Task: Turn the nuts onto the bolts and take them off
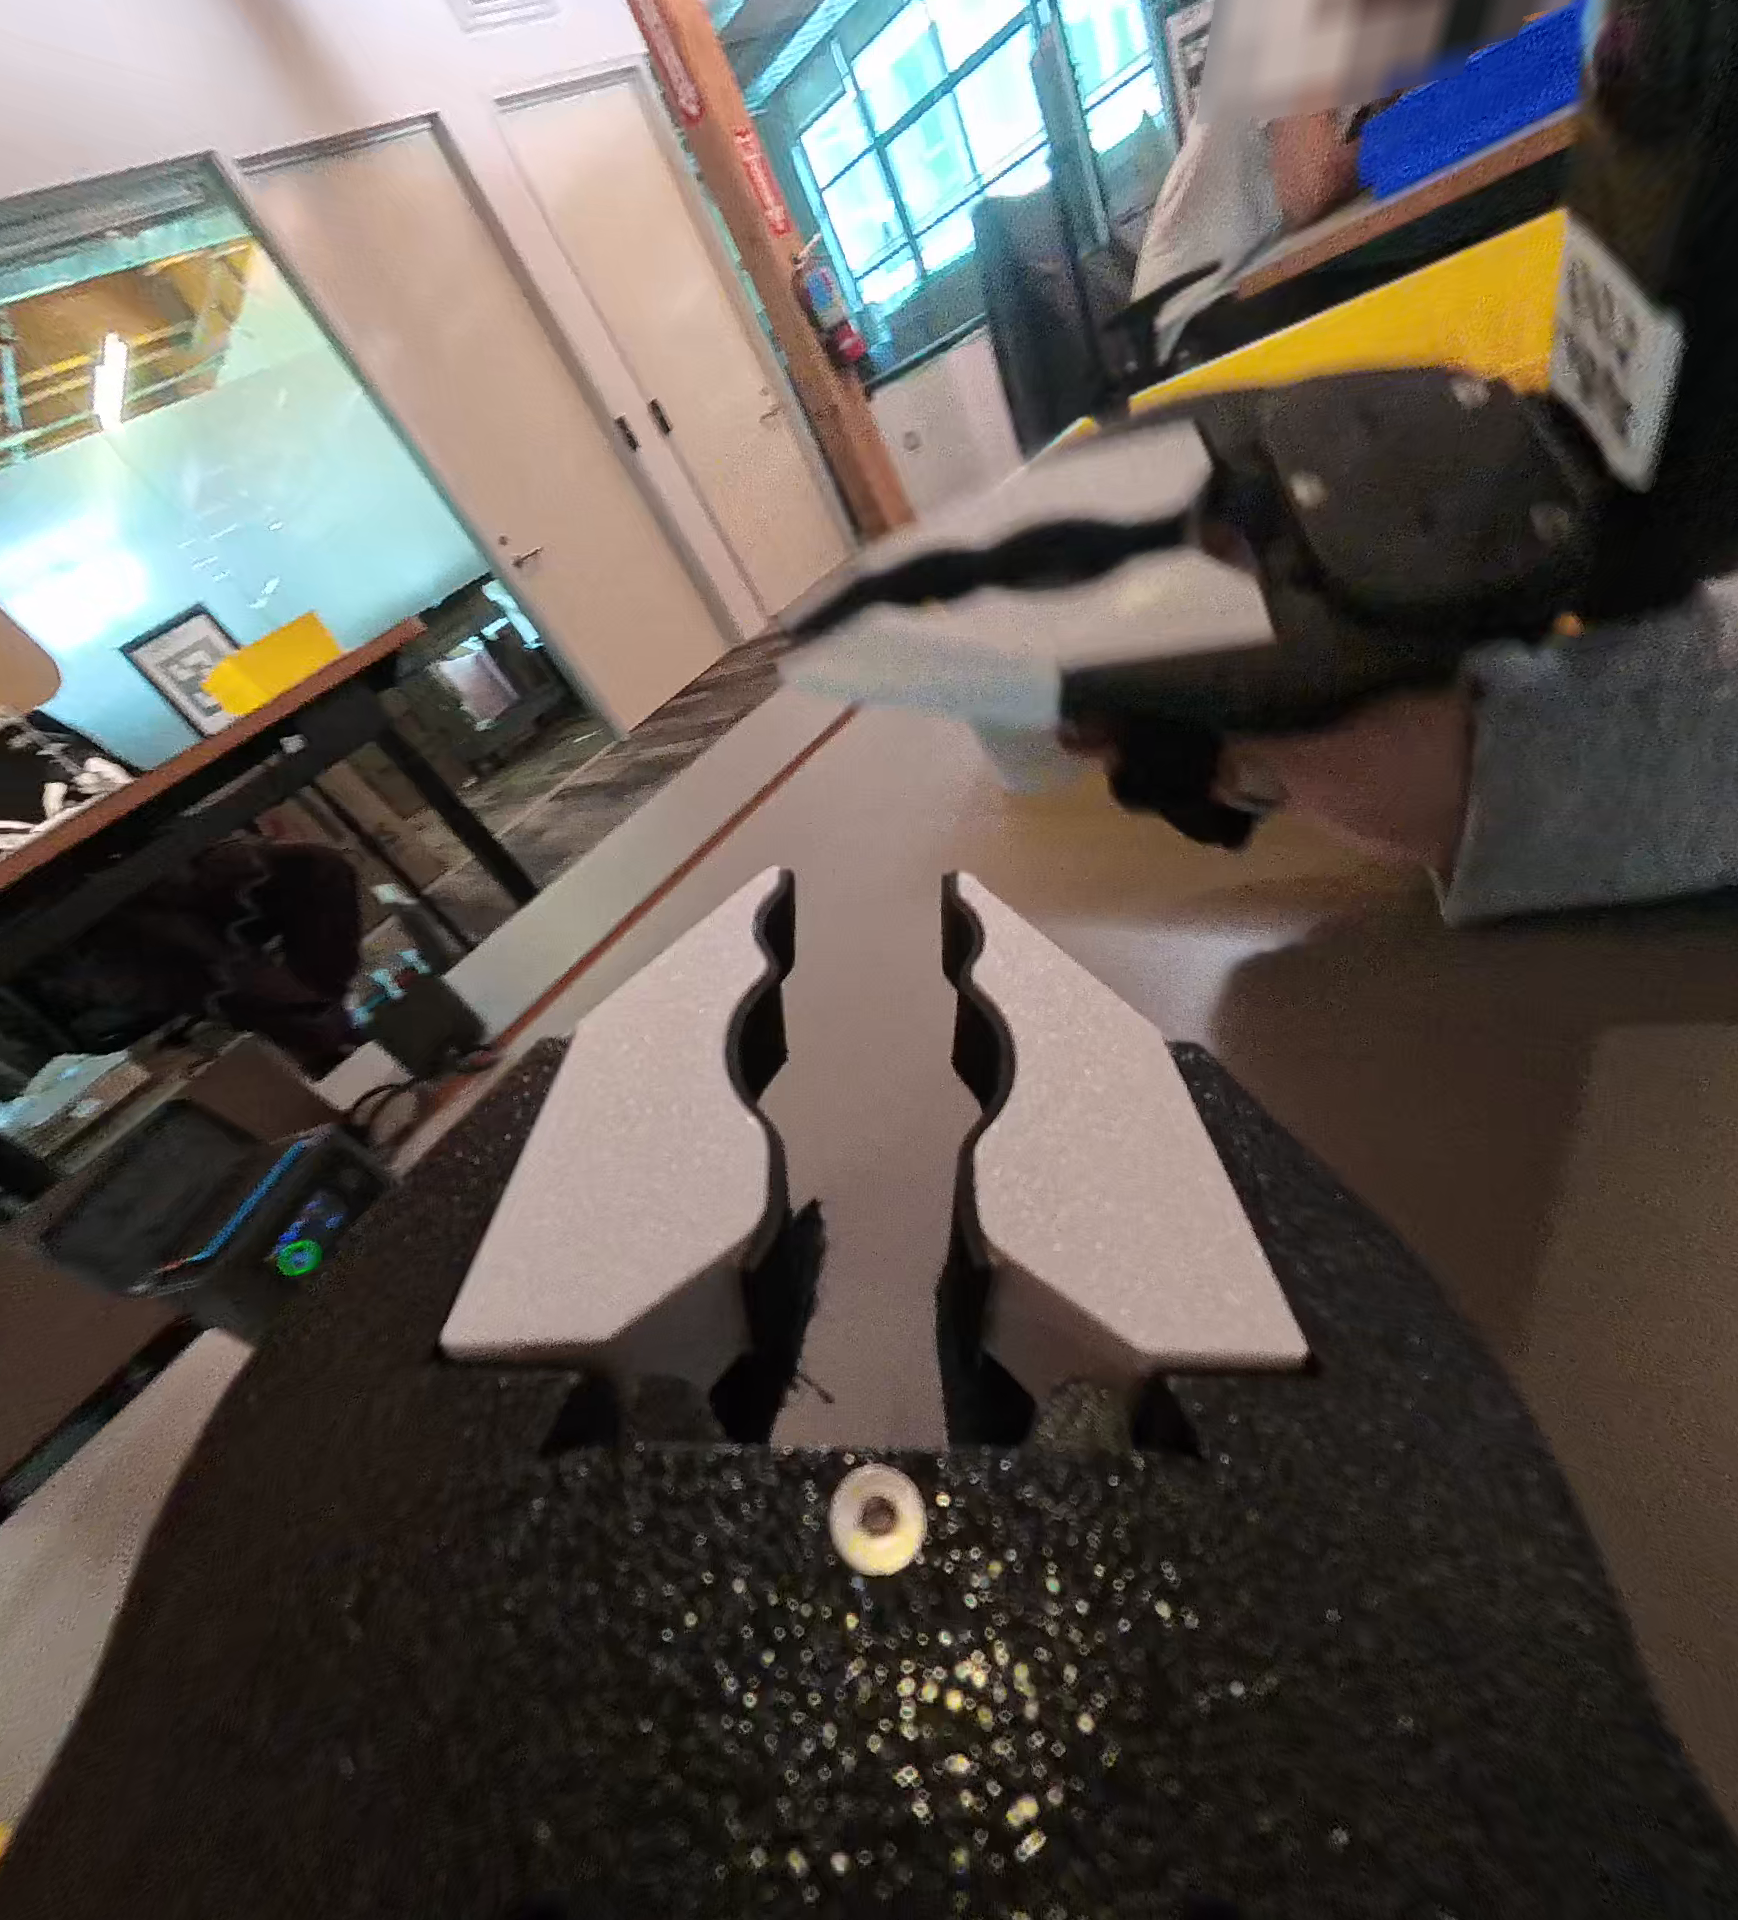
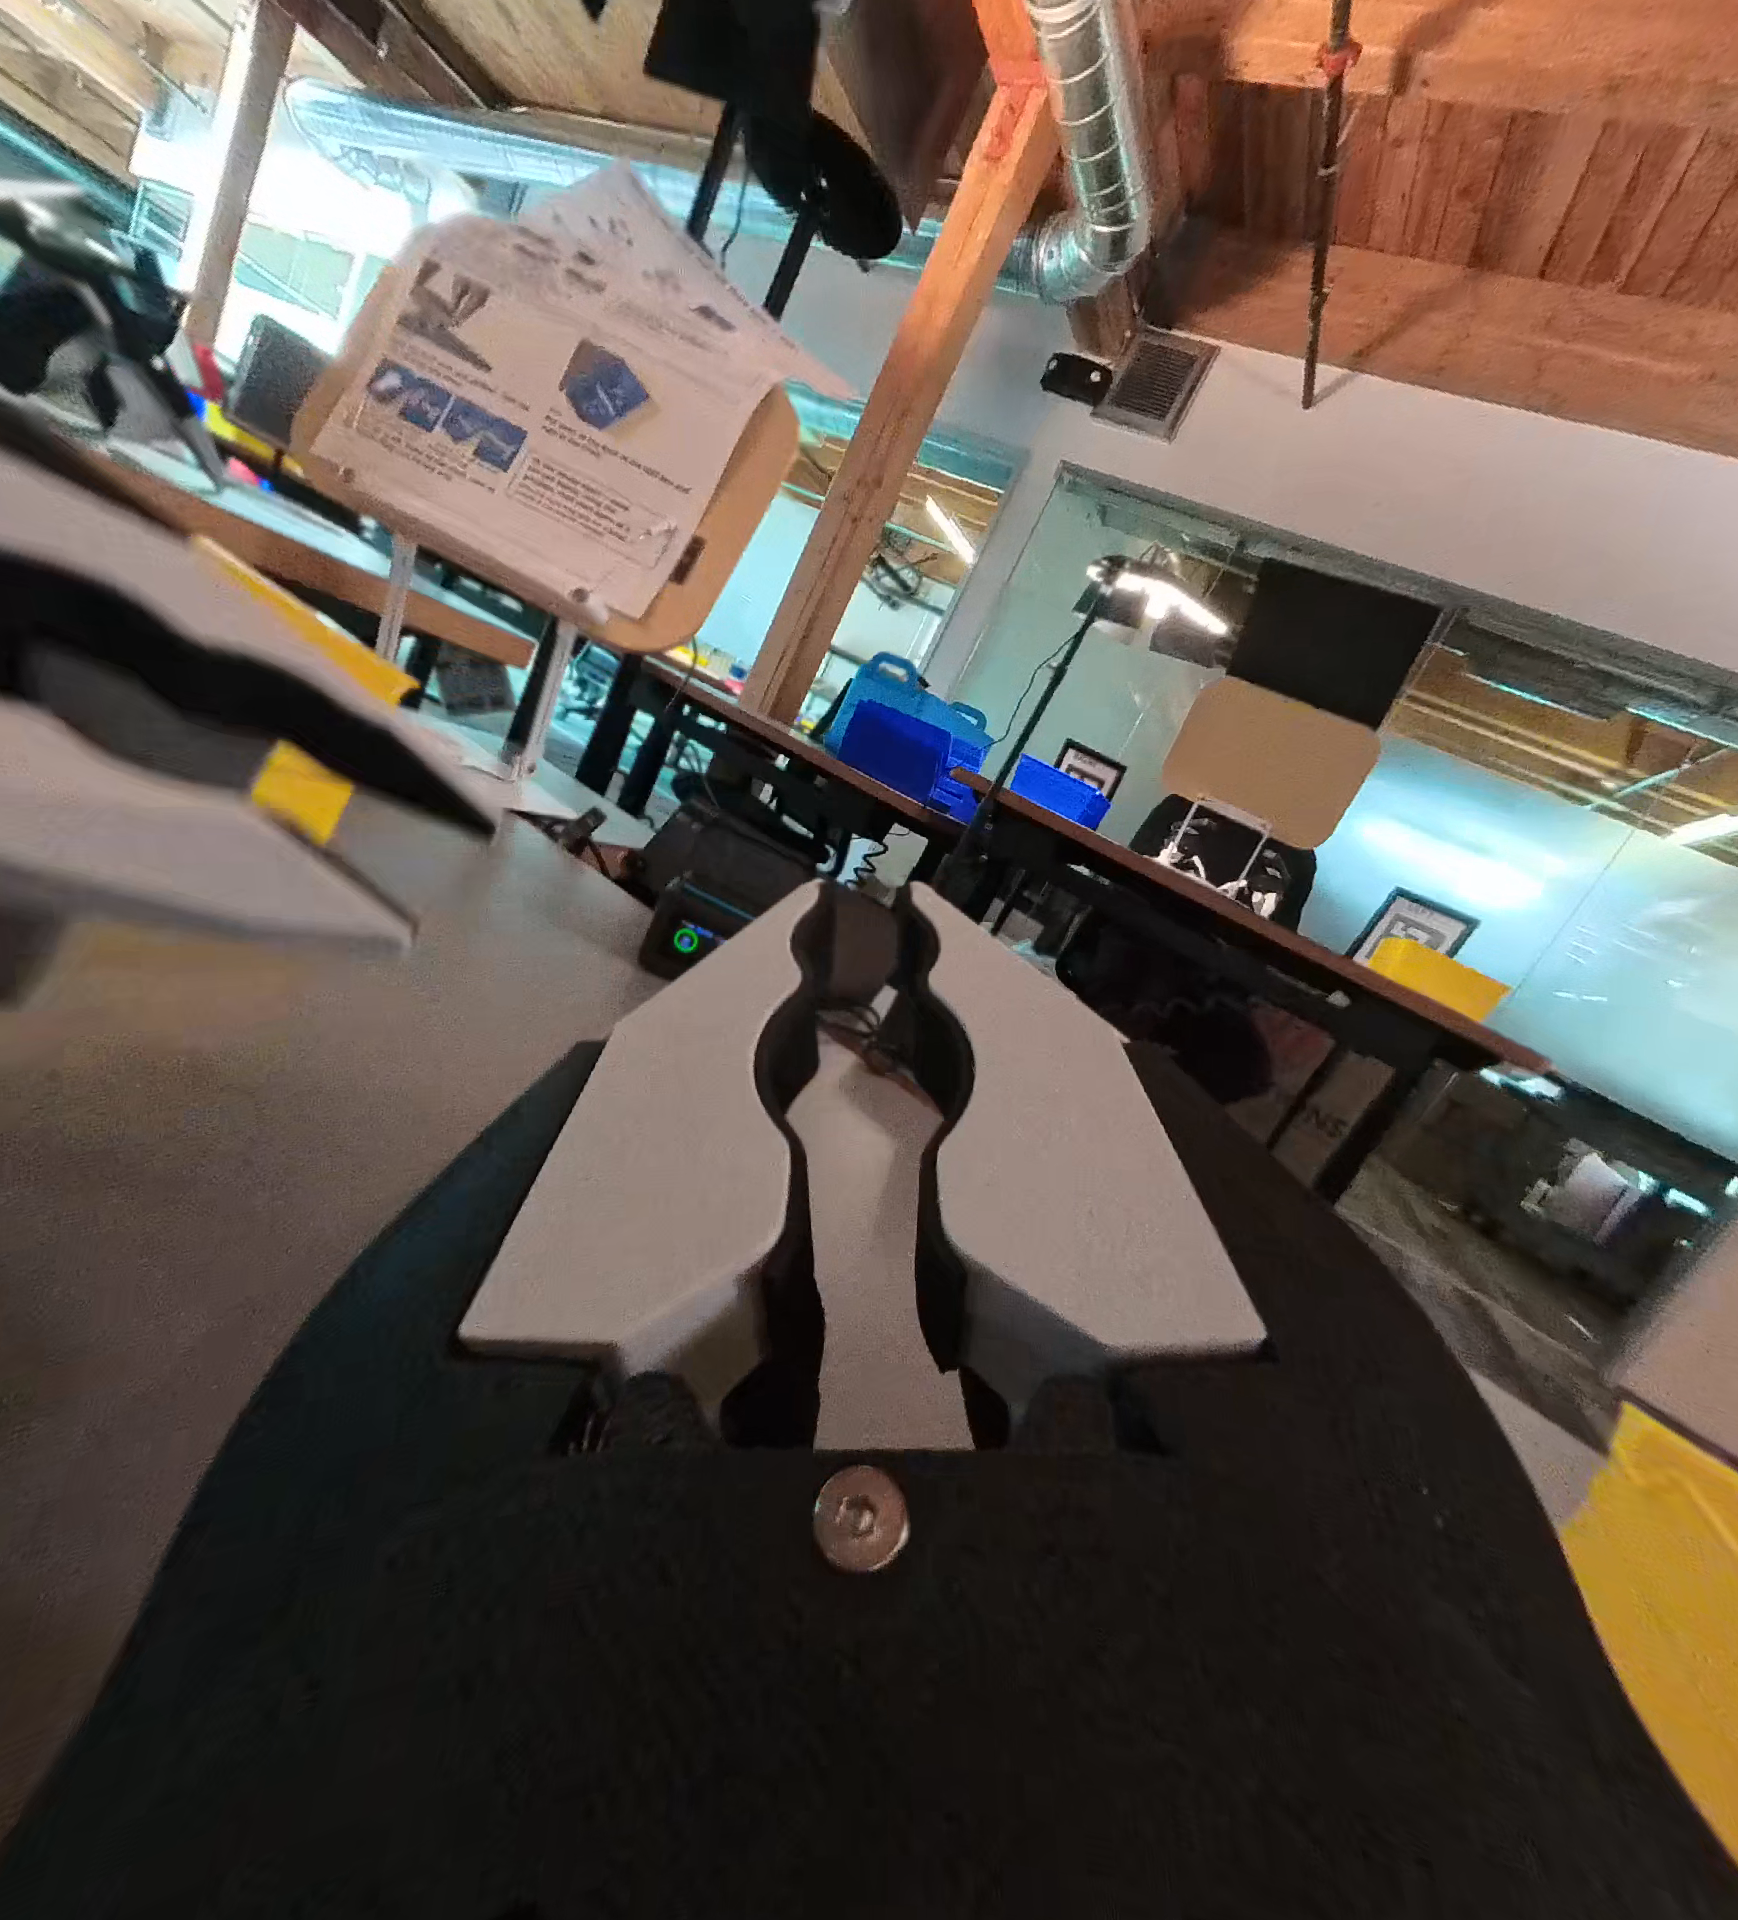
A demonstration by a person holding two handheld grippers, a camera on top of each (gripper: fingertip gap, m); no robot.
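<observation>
**No nut or bolt in sight; both hand-held grippers empty over the table**

The table [image 1: 1467, 1299] fills the lower part of both views as a bare grey-brown surface, its edge running off toward the far left in the left wrist view. Neither view shows a nut or a bolt, so which way they lie from either hand-held gripper, how their long axis runs and which hand is nearer cannot be told.

The left hand-held gripper [image 1: 867, 894] points along the table toward the far end, its jaws well apart with nothing between them. The right hand-held gripper [image 2: 865, 899] is tilted upward toward the room; its jaws are partly closed, the tips a narrow gap apart, and hold nothing. In the left wrist view it crosses from the right, blurred, above and beyond the left one.

As a judgement, the next move is a search: the cameras likely must tip down toward the table before any grasp can be lined up.
</observation>
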